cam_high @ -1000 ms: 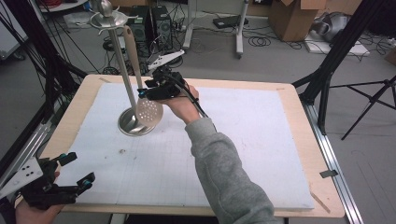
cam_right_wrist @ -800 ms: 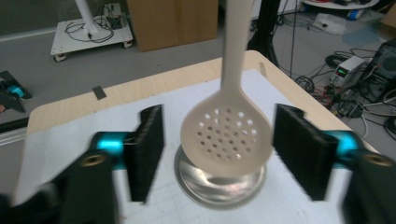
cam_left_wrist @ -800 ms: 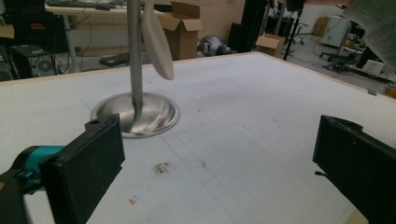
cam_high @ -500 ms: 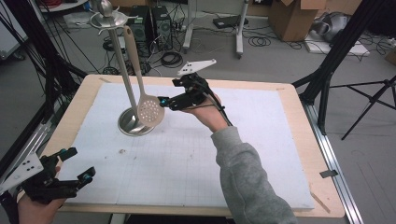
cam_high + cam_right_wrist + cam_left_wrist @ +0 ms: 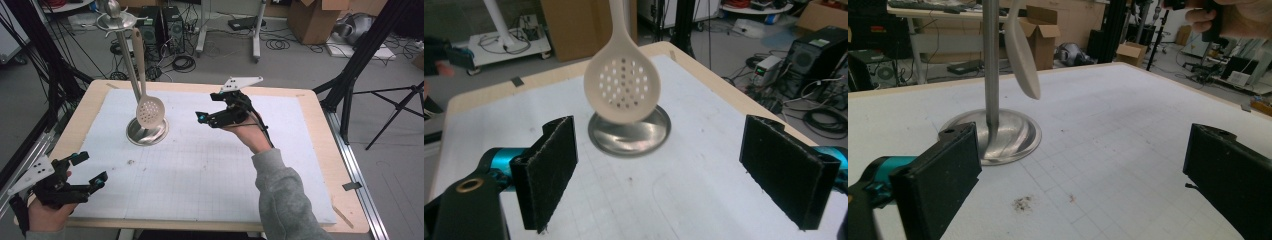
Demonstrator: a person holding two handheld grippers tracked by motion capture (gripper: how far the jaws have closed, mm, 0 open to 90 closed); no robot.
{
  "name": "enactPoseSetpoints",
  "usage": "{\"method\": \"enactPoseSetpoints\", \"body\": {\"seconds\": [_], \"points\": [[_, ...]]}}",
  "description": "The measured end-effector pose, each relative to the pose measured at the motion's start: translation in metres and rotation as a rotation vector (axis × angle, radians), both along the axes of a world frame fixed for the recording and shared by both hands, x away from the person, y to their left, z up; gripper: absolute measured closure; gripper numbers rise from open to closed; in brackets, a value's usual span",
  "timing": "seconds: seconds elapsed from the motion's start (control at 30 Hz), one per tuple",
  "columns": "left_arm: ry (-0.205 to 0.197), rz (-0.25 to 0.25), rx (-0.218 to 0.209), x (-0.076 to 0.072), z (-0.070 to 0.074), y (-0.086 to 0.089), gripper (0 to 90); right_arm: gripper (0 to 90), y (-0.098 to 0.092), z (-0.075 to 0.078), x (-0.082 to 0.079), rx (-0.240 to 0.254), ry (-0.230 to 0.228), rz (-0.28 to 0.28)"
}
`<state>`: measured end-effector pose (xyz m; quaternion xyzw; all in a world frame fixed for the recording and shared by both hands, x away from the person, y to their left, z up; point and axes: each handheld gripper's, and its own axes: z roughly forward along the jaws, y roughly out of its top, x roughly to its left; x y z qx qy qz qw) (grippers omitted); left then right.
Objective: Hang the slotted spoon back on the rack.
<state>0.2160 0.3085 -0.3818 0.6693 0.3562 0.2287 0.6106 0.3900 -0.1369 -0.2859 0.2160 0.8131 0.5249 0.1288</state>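
Overhead: slotted spoon (image 5: 149, 107) hangs by its long handle from a hook on the metal stand (image 5: 146, 131), bowl down just above the stand's round base, toward the far left of the white mat (image 5: 210, 170).
Right gripper (image 5: 210, 114): held above the middle of the mat, well clear of the spoon, pointing at it; its jaws have just been opening and now stand wide with nothing between them.
Left gripper (image 5: 87, 167): low at the near left corner of the mat, jaws spread apart, holding nothing.
Right gripper view: faces the spoon (image 5: 623, 85) head-on, so the rows of small holes in the cream bowl show plainly, with the shiny base (image 5: 630, 131) behind and below it; the handle runs off the top edge.
Left gripper view: catches the spoon (image 5: 1022, 50) edge-on as a thin curved blade beside the upright pole, so no holes can be seen; a dark smudge (image 5: 1022, 202) lies on the mat in front of the base (image 5: 993, 137).
Other hand: right hand (image 5: 1220, 17) with its gripper sits at the top right corner of the left gripper view, mostly cut off.
Cut off: hook and top ring of the stand appear from above but run out of both gripper views.
Hard to tell: exactly how the handle catches on the hook, which is small and blurred from above.
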Motion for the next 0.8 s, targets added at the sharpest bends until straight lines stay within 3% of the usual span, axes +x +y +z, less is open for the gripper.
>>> {"method": "enactPoseSetpoints", "body": {"seconds": [0.33, 0.53, 0.67, 0.8], "points": [[0.005, -0.022, 0.015, 0.012, -0.002, -0.007, 2.5, 14.8, -0.042, -0.011, -0.016, 0.026, -0.014, -0.027], [0.008, -0.03, -0.001, 0.017, -0.002, -0.009, 2.4, 14.7, -0.059, -0.014, -0.026, 0.035, -0.03, -0.011], [-0.01, -0.054, -0.042, 0.019, 0.0, -0.012, 2.4, 14.7, -0.068, -0.016, -0.032, 0.044, -0.037, -0.017], [-0.011, -0.057, -0.035, 0.021, 0.0, -0.014, 2.4, 14.7, -0.078, -0.019, -0.037, 0.056, -0.039, -0.028]]}}
